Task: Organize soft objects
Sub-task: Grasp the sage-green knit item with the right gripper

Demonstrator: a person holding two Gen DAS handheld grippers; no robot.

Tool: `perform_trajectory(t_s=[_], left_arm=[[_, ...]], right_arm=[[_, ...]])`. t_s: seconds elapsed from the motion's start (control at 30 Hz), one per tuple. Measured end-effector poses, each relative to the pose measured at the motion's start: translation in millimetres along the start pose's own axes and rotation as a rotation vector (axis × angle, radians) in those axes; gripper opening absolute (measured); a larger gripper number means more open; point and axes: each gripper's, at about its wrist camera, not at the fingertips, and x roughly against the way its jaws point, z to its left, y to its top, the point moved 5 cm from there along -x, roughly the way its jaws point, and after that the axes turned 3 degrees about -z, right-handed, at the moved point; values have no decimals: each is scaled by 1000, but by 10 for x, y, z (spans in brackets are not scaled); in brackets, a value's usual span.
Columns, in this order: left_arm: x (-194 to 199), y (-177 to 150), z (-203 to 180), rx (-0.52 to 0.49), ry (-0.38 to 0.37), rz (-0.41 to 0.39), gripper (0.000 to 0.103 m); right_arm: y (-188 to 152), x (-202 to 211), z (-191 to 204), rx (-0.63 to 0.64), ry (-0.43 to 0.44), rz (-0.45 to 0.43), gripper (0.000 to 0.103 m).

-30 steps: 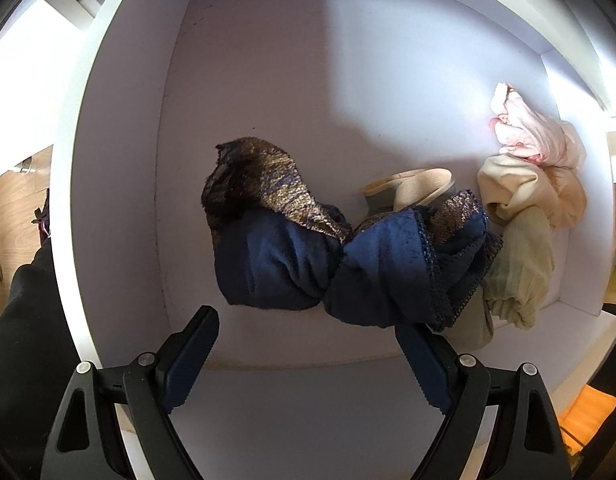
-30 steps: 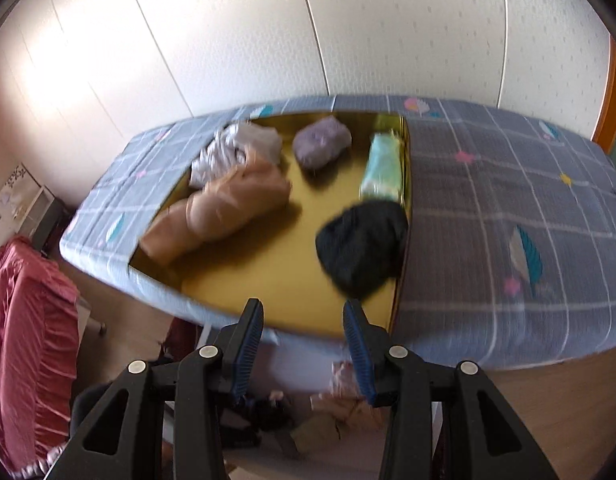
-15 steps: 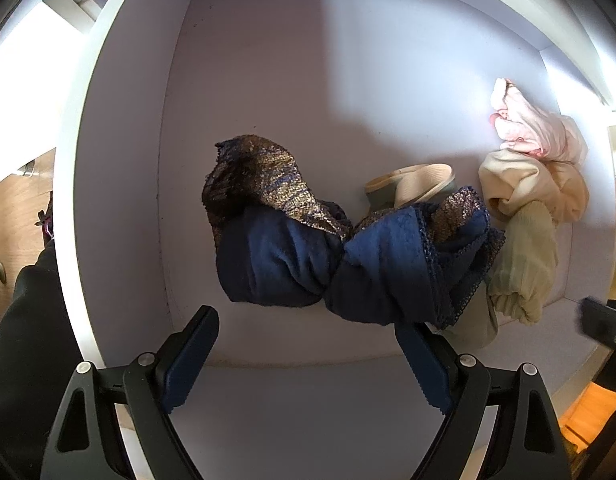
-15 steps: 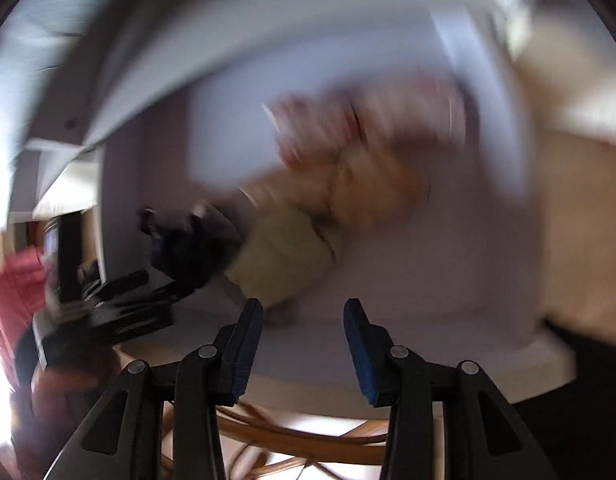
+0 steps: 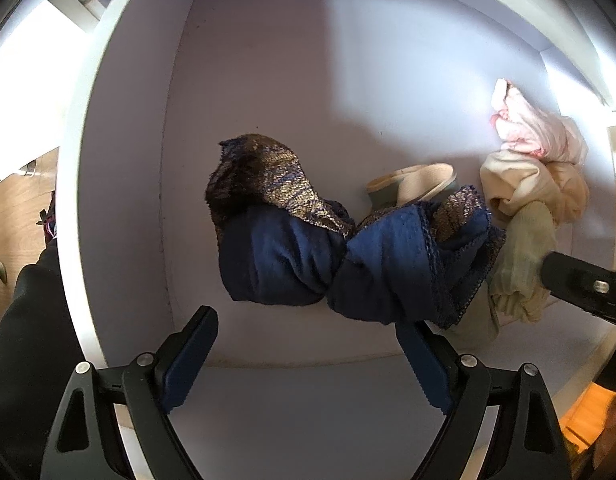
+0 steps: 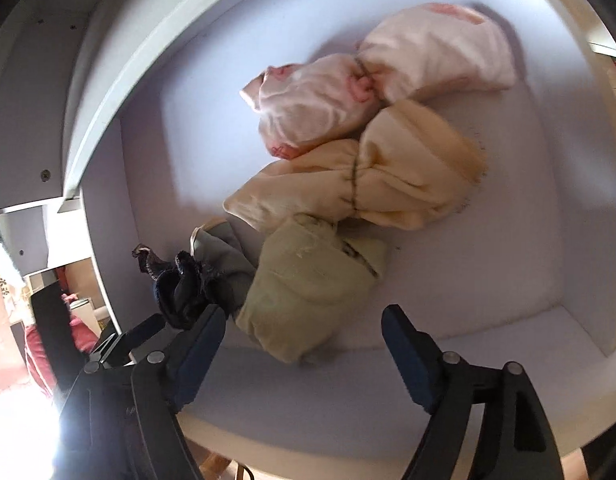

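A knotted navy bundle with gold lace (image 5: 348, 256) lies in the middle of a white drawer (image 5: 268, 80). My left gripper (image 5: 304, 328) hangs open straight above it, empty, its tips just short of the cloth. An olive-green bundle (image 6: 312, 284) lies beside a cream bundle (image 6: 368, 184) and two pink-white bundles (image 6: 316, 108). My right gripper (image 6: 304, 316) is over the olive bundle, its jaws opening; the bundle's near end sits between the pads, which do not press it. The navy bundle (image 6: 184, 284) shows at the left of the right wrist view.
A beige and grey band (image 5: 412, 188) lies behind the navy bundle. The drawer's white walls (image 6: 108, 120) close in the cloth on all sides. A dark sleeve (image 5: 24, 340) is outside the left wall. Part of my right gripper (image 5: 580, 284) reaches in at the right.
My right gripper has swung down from facing a bed with a tray to the drawer, and its jaws have widened. It now shows at the right edge of the left wrist view. The left gripper stayed put.
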Motion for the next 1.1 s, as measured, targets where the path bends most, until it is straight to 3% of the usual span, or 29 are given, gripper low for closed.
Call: perform_trajectory(t_s=[0.17, 0.2, 0.27, 0.37, 0.57, 0.9, 1.0, 1.1], left_arm=[[88, 6, 19, 18, -14, -33, 91], [99, 6, 28, 24, -16, -36, 91], [129, 14, 64, 43, -21, -47, 91], [196, 48, 116, 78, -36, -70, 91], [313, 52, 185, 118, -65, -108, 91], [522, 100, 341, 197, -112, -163, 91], [639, 101, 212, 93, -74, -212, 91], [754, 87, -109, -128, -50, -245, 91]], right_arm=[[61, -180, 110, 56, -91, -3, 80], [58, -213, 105, 81, -128, 4, 71], [8, -265, 75, 119, -214, 22, 65], [-17, -207, -124, 116, -328, 16, 62], [-33, -248, -455, 16, -376, 68, 59], [-173, -429, -294, 82, -430, 56, 61], [-63, -388, -298, 62, -420, 55, 62], [-66, -408, -296, 61, -418, 56, 62]])
